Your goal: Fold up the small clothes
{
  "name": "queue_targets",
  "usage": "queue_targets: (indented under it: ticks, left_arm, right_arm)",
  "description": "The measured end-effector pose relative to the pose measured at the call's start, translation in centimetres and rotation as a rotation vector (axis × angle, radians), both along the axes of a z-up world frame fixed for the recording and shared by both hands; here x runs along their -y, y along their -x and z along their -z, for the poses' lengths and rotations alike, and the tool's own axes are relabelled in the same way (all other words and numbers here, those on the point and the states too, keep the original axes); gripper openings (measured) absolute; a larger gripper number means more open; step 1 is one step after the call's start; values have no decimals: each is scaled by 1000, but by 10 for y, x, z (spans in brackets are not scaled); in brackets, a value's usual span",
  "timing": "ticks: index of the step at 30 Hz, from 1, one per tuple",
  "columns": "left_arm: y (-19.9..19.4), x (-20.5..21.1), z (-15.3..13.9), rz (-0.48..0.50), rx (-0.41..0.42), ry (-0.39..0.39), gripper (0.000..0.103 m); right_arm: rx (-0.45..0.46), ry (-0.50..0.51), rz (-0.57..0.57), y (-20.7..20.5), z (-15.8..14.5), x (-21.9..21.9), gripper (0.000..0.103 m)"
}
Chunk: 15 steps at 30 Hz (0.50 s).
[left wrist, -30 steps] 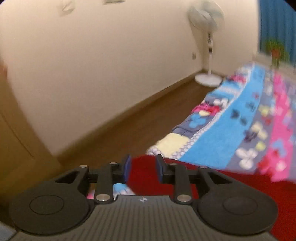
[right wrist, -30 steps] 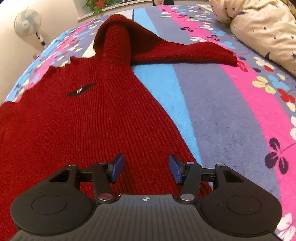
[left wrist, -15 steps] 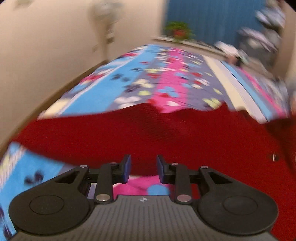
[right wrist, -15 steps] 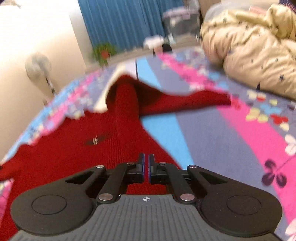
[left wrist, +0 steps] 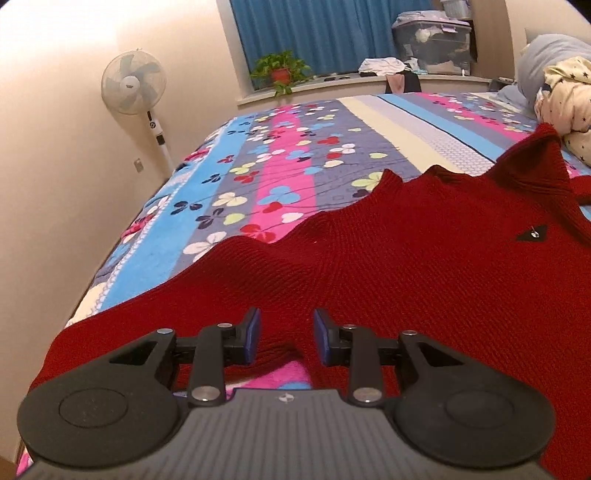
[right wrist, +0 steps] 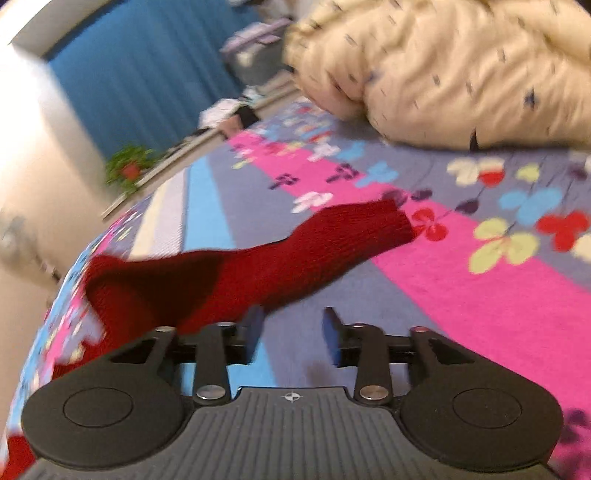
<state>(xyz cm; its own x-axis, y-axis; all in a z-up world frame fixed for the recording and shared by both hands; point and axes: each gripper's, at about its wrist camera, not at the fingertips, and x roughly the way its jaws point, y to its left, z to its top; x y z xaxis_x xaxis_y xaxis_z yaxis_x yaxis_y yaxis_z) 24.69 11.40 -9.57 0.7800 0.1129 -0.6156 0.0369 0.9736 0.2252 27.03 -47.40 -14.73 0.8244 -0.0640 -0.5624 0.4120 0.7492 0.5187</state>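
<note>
Left wrist view: my left gripper [left wrist: 284,338] has its jaws apart with nothing clamped, poised over the near hem of the red knit sweater [left wrist: 406,266], which lies spread across the near right of the floral striped bedspread [left wrist: 280,177]; a standing fan [left wrist: 135,88] is by the far left wall and a potted plant [left wrist: 280,72] sits on the far sill before the blue curtain [left wrist: 325,33]. Right wrist view, blurred: my right gripper [right wrist: 292,338] is likewise parted and holds nothing, over bare bedspread just right of the sweater's sleeve [right wrist: 332,243], which stretches from near left toward the right, with a cream star-print duvet [right wrist: 461,66] bunched at far right.
</note>
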Motion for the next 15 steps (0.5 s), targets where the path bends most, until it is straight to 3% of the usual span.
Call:
queue_targets:
  ticks: [4, 6, 7, 8, 9, 12, 15]
  left_arm:
    - [-5, -10, 1, -22, -17, 13, 35]
    - [-8, -13, 2, -29, -26, 12, 35]
    - [-9, -15, 2, -32, -30, 12, 35]
    - [-10, -16, 3, -33, -33, 14, 35]
    - [-11, -17, 3, -34, -35, 18, 35]
    - [-11, -19, 4, -33, -38, 20, 35]
    - [-12, -20, 6, -34, -48, 23, 35]
  right_arm:
    - [-53, -91, 44, -46, 27, 6, 54]
    - [-52, -61, 25, -62, 31, 1, 54]
    - [-67, -9, 10, -70, 29, -4, 50]
    - [-77, 49, 0, -76, 27, -8, 27]
    - [-78, 93, -6, -79, 24, -10, 15]
    - [-5, 184, 26, -78, 1, -1, 11]
    - [95, 246, 208, -54, -44, 39, 11]
